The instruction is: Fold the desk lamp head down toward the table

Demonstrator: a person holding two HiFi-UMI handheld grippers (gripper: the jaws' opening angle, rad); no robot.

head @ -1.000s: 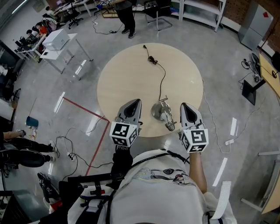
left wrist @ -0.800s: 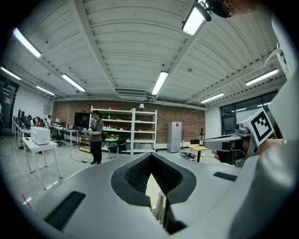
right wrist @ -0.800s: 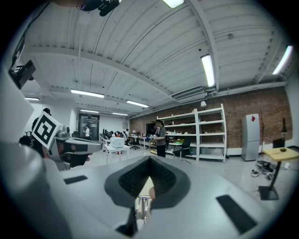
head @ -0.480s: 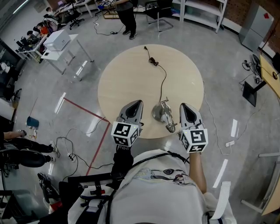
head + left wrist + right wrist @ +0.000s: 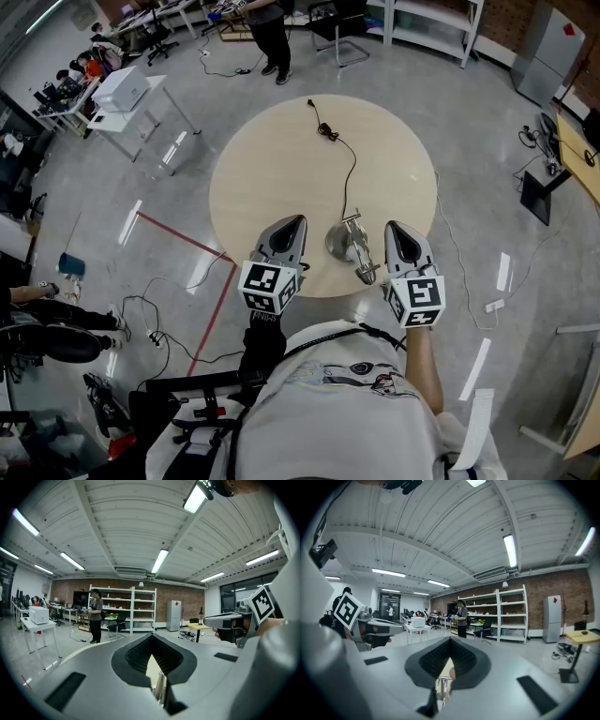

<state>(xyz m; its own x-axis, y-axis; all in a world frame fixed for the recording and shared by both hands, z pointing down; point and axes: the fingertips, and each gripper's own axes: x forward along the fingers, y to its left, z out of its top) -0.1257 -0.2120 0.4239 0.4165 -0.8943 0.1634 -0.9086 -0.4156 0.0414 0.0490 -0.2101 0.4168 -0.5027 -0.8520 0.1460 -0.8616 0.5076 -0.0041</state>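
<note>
A shiny metal desk lamp [image 5: 352, 246] stands near the front edge of the round beige table [image 5: 281, 159]; its round base lies toward the table's middle and its head [image 5: 366, 272] points at the near rim. Its black cord [image 5: 349, 164] runs to the far edge. My left gripper [image 5: 293, 222] hovers just left of the lamp and my right gripper [image 5: 394, 228] just right of it; both are shut and hold nothing. In the left gripper view a strip of lamp metal [image 5: 160, 686] shows past the jaws of the left gripper [image 5: 152, 658]. Likewise the lamp [image 5: 443, 686] shows beyond the right gripper [image 5: 449, 660].
A person [image 5: 267, 28] stands beyond the table's far side. A white side table with a box [image 5: 122, 89] is at far left and shelving [image 5: 431, 23] at the back. Red floor tape [image 5: 183, 242] and loose cables [image 5: 141, 309] lie left of the table.
</note>
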